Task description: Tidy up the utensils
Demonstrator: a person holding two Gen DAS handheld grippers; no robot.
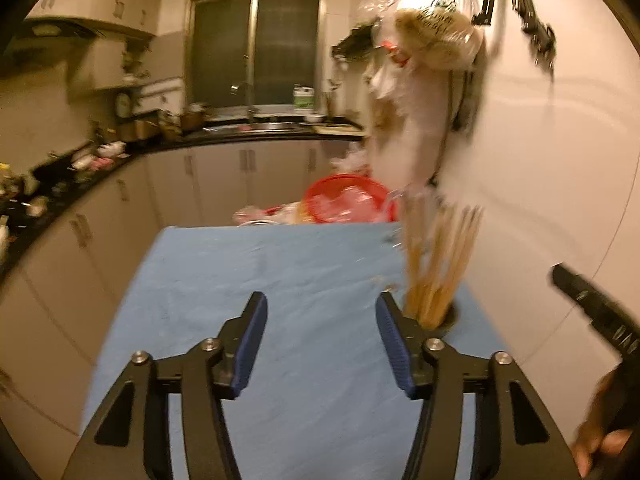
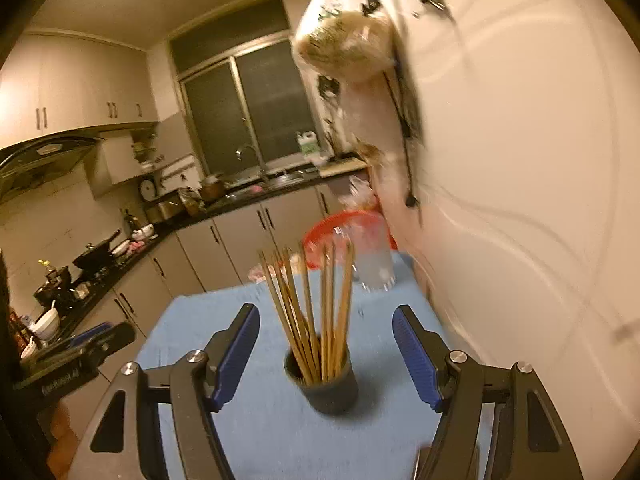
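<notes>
Right gripper: spread wide, blue pads clear on both sides of the holder, nothing pinched — lined up, by the look of it, to close around the holder or the sticks.
Left gripper: also spread, empty, only blue cloth between the pads; aimed left of the holder, likely kept off to the side so as not to crowd the right one.
Chopstick holder: dark round cup, upright on the cloth, centred between the right jaws yet untouched; in the left view only its rim peeks out behind the right finger.
Chopsticks: wooden bundle standing in the cup, tips fanned outward and leaning on the rim — already gathered in one place, so probably little left to sort.
Blue cloth: covers the table top, otherwise bare near the jaws.
Clear jug: behind the cup, near the wall, well apart from it.
Red basin: beyond the far table edge.
Hanging bags: on wall hooks above, blurred.
</notes>
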